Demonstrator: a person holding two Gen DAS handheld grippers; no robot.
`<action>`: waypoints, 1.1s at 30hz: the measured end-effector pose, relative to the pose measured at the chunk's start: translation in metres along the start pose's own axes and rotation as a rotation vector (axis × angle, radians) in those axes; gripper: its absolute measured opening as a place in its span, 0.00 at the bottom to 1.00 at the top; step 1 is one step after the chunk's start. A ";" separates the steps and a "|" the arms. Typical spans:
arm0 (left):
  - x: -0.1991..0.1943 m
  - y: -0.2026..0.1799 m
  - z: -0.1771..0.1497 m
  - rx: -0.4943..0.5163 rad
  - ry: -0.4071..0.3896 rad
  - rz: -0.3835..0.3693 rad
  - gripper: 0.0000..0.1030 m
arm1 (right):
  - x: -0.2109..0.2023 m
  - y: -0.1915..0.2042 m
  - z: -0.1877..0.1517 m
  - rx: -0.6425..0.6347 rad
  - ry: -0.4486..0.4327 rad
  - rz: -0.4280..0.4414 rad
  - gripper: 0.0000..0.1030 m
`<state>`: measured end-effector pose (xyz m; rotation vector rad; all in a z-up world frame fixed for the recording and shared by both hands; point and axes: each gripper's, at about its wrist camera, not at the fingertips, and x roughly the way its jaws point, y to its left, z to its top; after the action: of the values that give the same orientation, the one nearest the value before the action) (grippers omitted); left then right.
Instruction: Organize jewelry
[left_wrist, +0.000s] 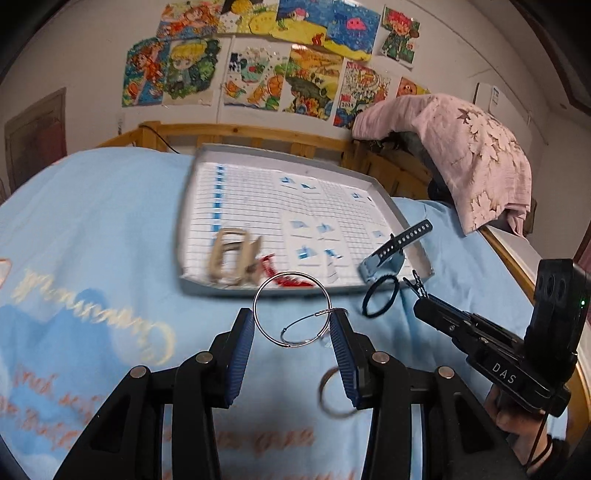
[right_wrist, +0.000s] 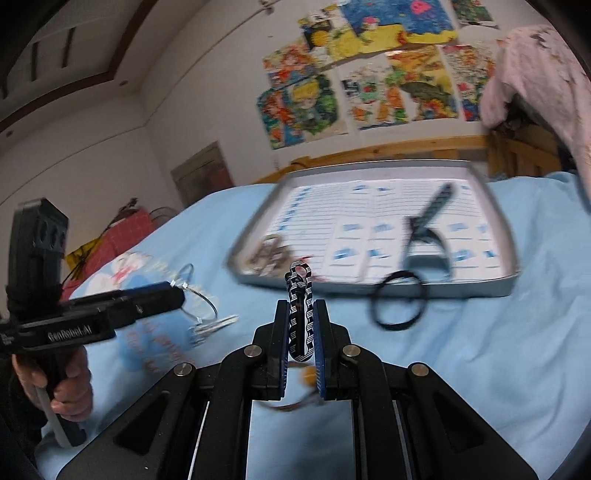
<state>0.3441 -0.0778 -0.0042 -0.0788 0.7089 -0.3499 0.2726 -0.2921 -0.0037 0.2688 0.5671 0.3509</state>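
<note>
- Bed (left_wrist: 110, 221) under a pale blue printed sheet, serving as the work surface; shallow grey tray (left_wrist: 421, 254) lined with a white and blue gridded sheet lying toward 12 o'clock in both wrist views, probably the collecting place for the jewelry.
- Left gripper (left_wrist: 291, 332) low over the sheet, jaws spread wide, nothing squeezed between both pads; thin silver hoop earrings (left_wrist: 290, 308) hanging linked from the tip of the right-hand finger at 1 o'clock (hooked or pinched there, cannot tell which), apparently lifted clear of the sheet for carrying toward the tray.
- Another silver ring (left_wrist: 332, 397) blurred on the sheet just behind that same finger, at 5 o'clock of the hoops.
- Right gripper (right_wrist: 301, 328) nearly closed, jaws clamped on a black and white patterned hair clip (right_wrist: 300, 314) standing upright between the pads, top poking toward 12 o'clock; firm narrow grip likely chosen to stop the slim clip twisting.
- Black hair tie (right_wrist: 399, 299) on the sheet, touching the tray's near edge, at 2 o'clock of the right gripper.
- Blue perforated strap (left_wrist: 391, 251) resting at the tray's near right corner; beige clip (left_wrist: 232, 258) and red trinket (left_wrist: 284, 277) at the near left edge (both blurred).
</note>
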 end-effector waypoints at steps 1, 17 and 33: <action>0.010 -0.005 0.004 -0.003 0.008 -0.003 0.39 | 0.002 -0.010 0.002 0.022 0.000 -0.009 0.11; 0.102 -0.024 0.048 -0.037 0.002 -0.005 0.39 | 0.068 -0.098 0.035 0.136 -0.058 -0.062 0.11; 0.108 -0.006 0.055 -0.005 -0.049 0.004 0.39 | 0.113 -0.069 0.055 -0.019 -0.036 -0.104 0.11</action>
<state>0.4543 -0.1229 -0.0289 -0.0905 0.6613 -0.3414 0.4096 -0.3183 -0.0363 0.2257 0.5401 0.2505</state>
